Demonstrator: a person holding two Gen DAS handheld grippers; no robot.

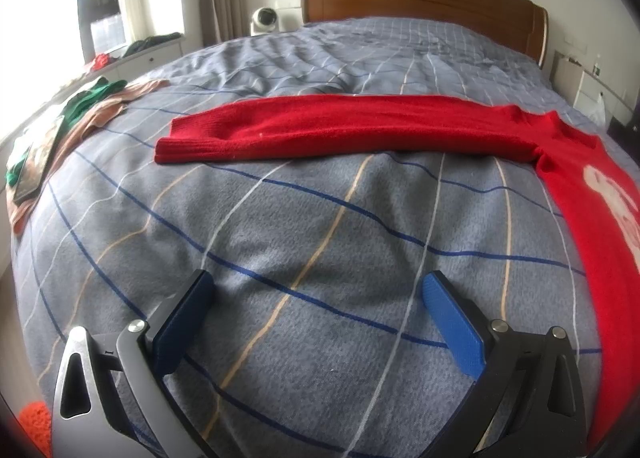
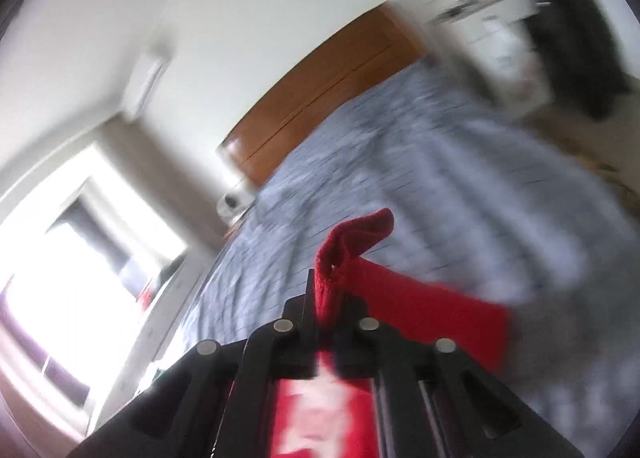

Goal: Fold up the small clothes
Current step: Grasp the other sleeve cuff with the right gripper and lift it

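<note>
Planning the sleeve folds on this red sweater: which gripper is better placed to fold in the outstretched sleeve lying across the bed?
Probably left: the left gripper is open and empty, facing that sleeve. The right gripper is shut on another sweater cuff.

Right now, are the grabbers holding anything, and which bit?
The right gripper pinches the red sweater by a cuff-like end. The left gripper is open and holds nothing.

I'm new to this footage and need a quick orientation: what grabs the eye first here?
A bright red sweater lies on the grey checked bedspread, one sleeve stretched straight across the bed. In the blurred, tilted right wrist view, the right gripper is shut on a red cuff. The left gripper hangs open above bare bedspread, holding nothing.
</note>
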